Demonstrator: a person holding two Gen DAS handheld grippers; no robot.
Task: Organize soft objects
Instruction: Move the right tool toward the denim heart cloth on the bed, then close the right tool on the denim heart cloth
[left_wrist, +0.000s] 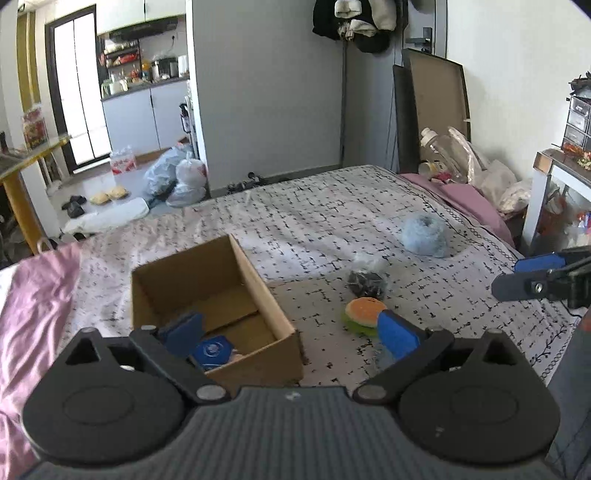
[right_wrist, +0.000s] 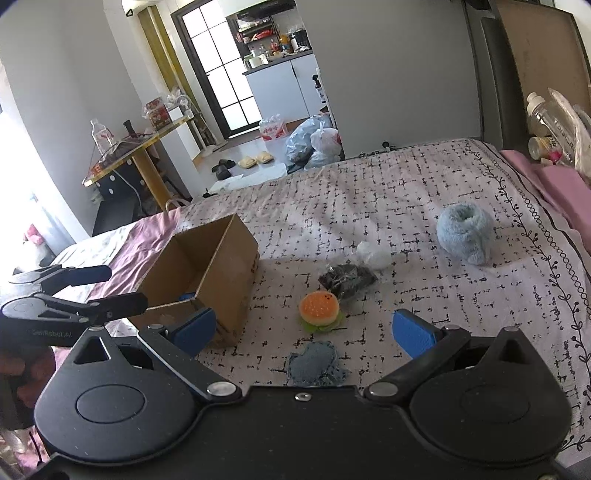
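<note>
An open cardboard box (left_wrist: 207, 295) (right_wrist: 207, 273) stands on the bed with a blue round item (left_wrist: 213, 352) inside. A plush burger (left_wrist: 364, 314) (right_wrist: 319, 312), a dark bagged bundle (left_wrist: 367, 282) (right_wrist: 347, 278), a white crumpled item (right_wrist: 373, 254), a fluffy blue roll (left_wrist: 424, 236) (right_wrist: 465, 232) and a denim heart-shaped patch (right_wrist: 316, 363) lie on the bedspread. My left gripper (left_wrist: 290, 334) is open and empty over the box's near corner. My right gripper (right_wrist: 304, 332) is open and empty just above the patch and near the burger.
The patterned bedspread (right_wrist: 406, 184) covers the bed, with pink sheet (left_wrist: 33, 295) at the left. A headboard (left_wrist: 436, 107), bottles and bags sit at the far right. A white side table (left_wrist: 554, 184) stands right of the bed. Bags and slippers lie on the floor beyond.
</note>
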